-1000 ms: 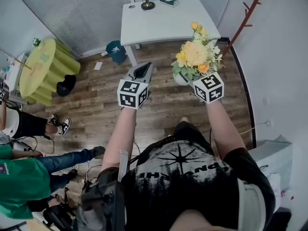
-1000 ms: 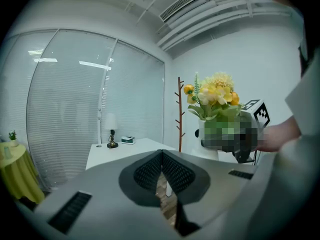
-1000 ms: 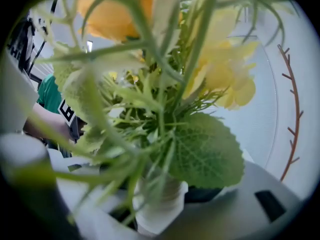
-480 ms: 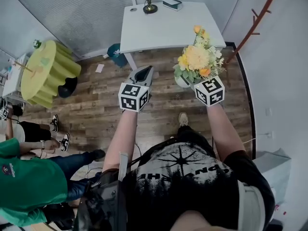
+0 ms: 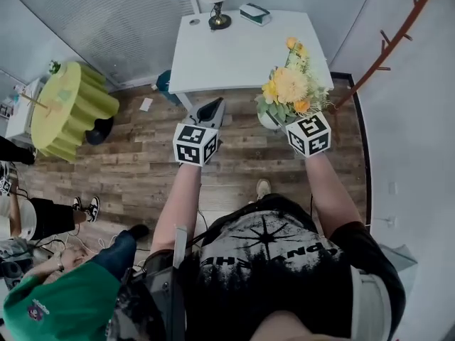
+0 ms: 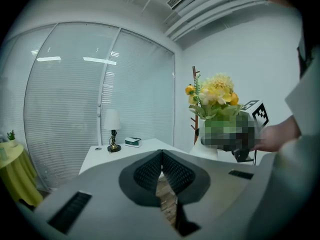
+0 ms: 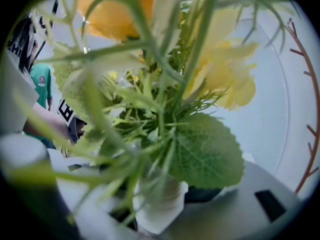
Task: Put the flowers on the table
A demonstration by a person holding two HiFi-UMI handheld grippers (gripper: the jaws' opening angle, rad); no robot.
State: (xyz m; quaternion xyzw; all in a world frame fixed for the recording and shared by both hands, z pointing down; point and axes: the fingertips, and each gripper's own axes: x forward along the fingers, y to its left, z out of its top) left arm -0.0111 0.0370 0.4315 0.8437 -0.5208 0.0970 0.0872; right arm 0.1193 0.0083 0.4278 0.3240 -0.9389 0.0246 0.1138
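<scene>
My right tool [image 5: 279, 123] is clamped on the white vase [image 5: 265, 119] that holds the flowers [image 5: 290, 84]. It carries them upright in the air, just short of the table's [image 5: 242, 52] near right corner, over the wooden floor [image 5: 142, 155]. The bunch is a big pale-yellow bloom with smaller orange and yellow ones around it, thin green sprigs and broad, veined leaves. Seen from the right tool itself, the ribbed vase sits between the jaws and the leaves fill most of the view. My left tool [image 5: 212, 106] hangs to the left of the flowers, also short of the table's near edge, its jaws pressed together with nothing between them. At the table's far edge stand a lamp [image 5: 215, 9] and a small teal box [image 5: 254, 13].
</scene>
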